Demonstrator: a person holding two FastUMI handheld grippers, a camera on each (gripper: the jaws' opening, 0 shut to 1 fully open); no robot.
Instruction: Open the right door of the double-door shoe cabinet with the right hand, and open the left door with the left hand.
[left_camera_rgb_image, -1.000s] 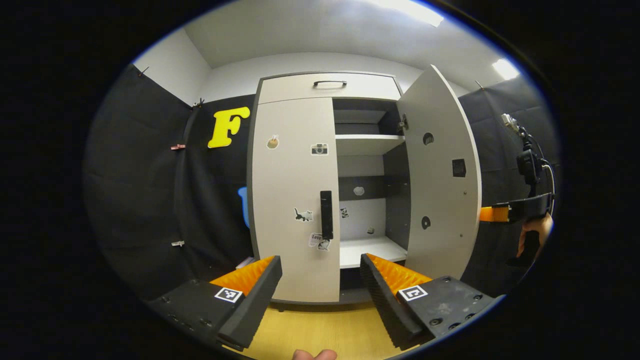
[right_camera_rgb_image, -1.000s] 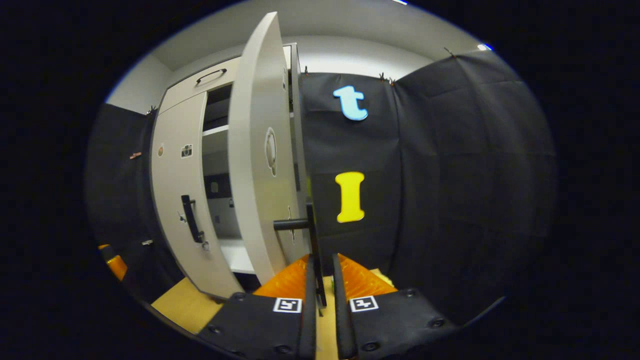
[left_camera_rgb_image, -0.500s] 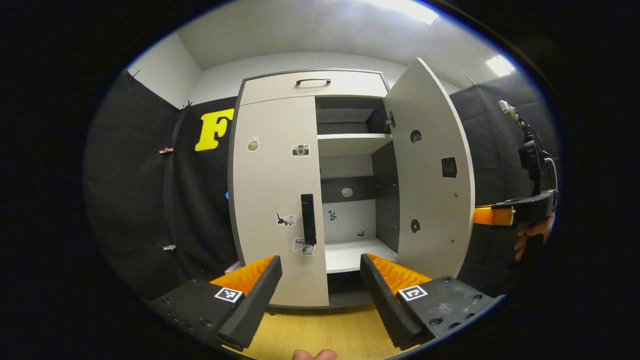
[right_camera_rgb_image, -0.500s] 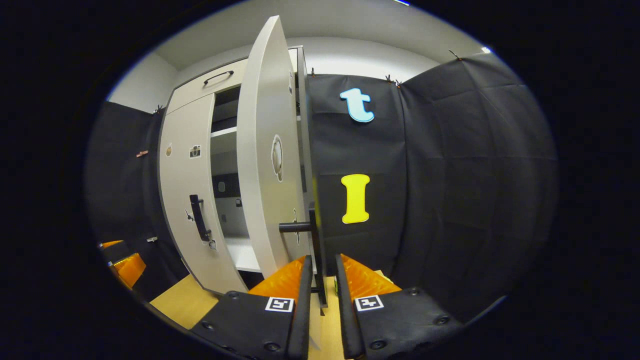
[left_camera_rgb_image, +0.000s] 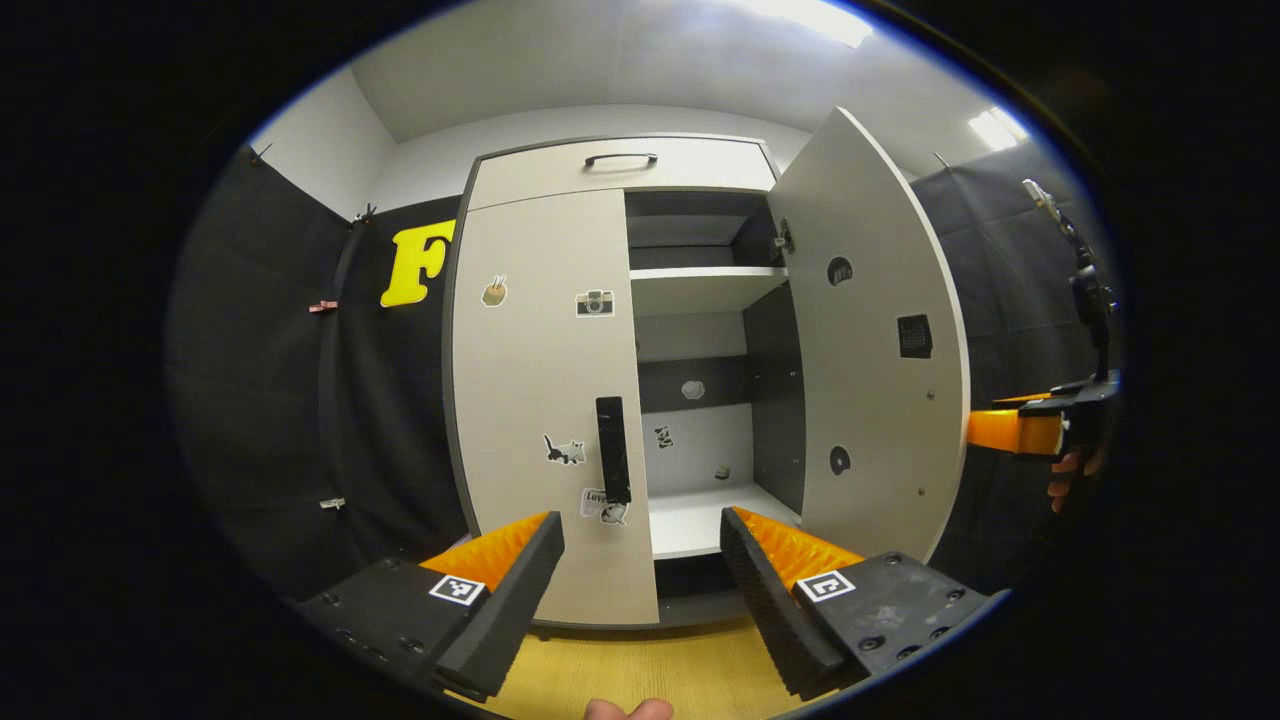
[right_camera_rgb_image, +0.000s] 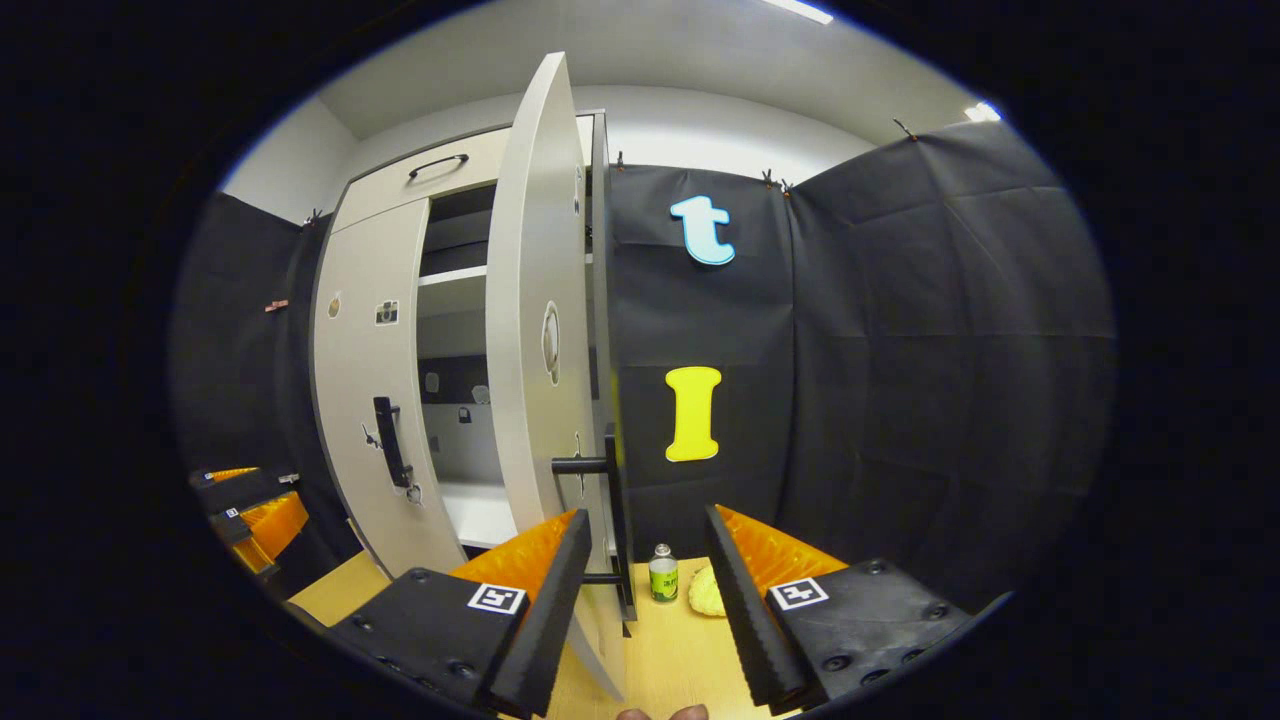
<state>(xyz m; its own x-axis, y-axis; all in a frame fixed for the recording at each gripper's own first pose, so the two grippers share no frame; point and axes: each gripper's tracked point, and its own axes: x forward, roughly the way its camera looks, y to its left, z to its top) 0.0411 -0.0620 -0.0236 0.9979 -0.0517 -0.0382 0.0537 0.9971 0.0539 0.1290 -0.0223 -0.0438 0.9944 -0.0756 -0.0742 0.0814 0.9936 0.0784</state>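
Straight ahead at twelve o'clock of the left gripper stands the shoe cabinet. Its right door is swung open, its left door closed, stickers illegible. Each door's handle runs vertical. The right gripper is spread, the right door's handle between its fingers, untouched. The left gripper is spread, holding nothing.

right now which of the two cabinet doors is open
The right door, swung out so the shelves show behind it. The left door, the one with stickers and the black handle, is shut flat against the cabinet.
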